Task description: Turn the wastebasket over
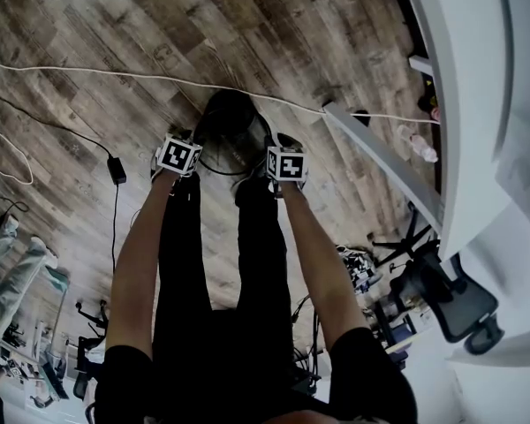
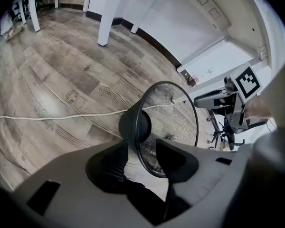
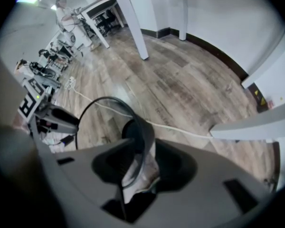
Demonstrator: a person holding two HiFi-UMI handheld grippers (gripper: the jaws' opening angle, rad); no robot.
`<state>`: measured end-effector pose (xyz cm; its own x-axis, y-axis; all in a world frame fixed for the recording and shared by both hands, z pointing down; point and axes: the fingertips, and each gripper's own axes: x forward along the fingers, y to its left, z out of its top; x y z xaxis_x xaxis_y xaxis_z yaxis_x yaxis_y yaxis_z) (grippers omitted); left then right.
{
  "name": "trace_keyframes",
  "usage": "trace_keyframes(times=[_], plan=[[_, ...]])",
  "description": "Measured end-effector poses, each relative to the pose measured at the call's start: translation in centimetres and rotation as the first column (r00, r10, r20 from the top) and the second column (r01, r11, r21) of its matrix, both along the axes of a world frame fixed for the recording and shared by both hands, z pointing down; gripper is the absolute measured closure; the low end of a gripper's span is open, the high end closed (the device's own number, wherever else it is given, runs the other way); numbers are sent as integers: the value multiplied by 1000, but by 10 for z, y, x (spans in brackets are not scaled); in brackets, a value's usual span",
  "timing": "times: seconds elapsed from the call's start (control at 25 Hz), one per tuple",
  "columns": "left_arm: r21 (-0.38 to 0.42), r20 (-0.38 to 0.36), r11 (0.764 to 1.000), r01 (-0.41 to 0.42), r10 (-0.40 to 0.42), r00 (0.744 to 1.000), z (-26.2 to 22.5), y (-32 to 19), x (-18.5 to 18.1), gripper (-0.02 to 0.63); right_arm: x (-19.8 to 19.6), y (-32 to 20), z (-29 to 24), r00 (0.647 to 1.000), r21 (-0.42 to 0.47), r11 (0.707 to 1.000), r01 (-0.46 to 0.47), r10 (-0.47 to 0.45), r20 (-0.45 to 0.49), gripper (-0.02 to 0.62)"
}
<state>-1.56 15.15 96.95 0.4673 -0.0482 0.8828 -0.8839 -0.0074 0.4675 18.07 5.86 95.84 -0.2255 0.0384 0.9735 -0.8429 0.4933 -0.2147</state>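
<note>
**Grey left gripper (image 2: 142, 148) and right gripper (image 3: 143, 148): both open**

Your jaws stand apart with the rim (image 2: 141, 109) of the black wire-mesh wastebasket (image 2: 173, 118) loose between them, one gripper at each side. I judge the wastebasket lies on its side on the wood-plank floor (image 2: 61, 80), long axis running away from you, solid black base (image 2: 132, 125) farthest. Neither gripper is nearer. Your forearms (image 1: 146, 254) reach ahead in parallel, and both grippers point steeply down.
</note>
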Motion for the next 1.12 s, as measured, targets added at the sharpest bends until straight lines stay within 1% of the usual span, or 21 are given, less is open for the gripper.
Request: trace_keyframes(times=[0.16,0.24,0.32,0.36,0.44,0.52,0.56,0.68,0.8,0.88,0.96,1.0,1.04,1.12], plan=[[13,4,999,42,-42,999,-17,-6,-12,393,-1,-9,-19,1000,23,1000,0,0,-1,445],[23,-7,994,106,-106,994,-32,-10,-17,393,-2,-12,-35,1000,45,999,-1,1,3,447],[25,-24,979,200,-200,980,-50,-11,-21,396,-3,-14,-57,1000,76,997,-7,6,11,486],[24,-25,971,237,-236,971,-61,-9,-24,407,-5,-14,-70,1000,90,996,-11,9,17,515],[33,-3,963,268,-268,963,-83,-4,-31,469,-12,-13,-96,999,110,994,-21,17,35,541],[61,32,962,265,-268,963,-108,-3,-38,542,-20,-14,-124,998,130,991,-40,32,57,552],[76,39,962,263,-267,963,-121,-4,-41,557,-25,-16,-138,997,144,988,-50,40,72,555],[138,12,953,268,-273,962,-167,-15,-47,571,-44,-25,-184,990,184,979,-86,63,128,560],[224,-25,931,289,-291,956,-225,-32,-48,571,-54,-28,-235,979,217,968,-128,88,182,563],[298,-31,917,265,-268,963,-270,-43,-47,572,-57,-30,-272,971,243,957,-156,104,217,563],[379,-8,900,216,-230,973,-320,-50,-45,572,-58,-31,-313,961,268,945,-186,117,252,563],[419,9,887,193,-216,976,-344,-54,-44,572,-58,-33,-333,955,282,938,-200,122,271,563],[459,25,872,173,-208,978,-368,-59,-43,572,-59,-36,-354,949,296,931,-212,124,290,563],[535,50,832,145,-202,978,-415,-71,-41,572,-61,-43,-394,936,328,916,-233,120,332,563]])
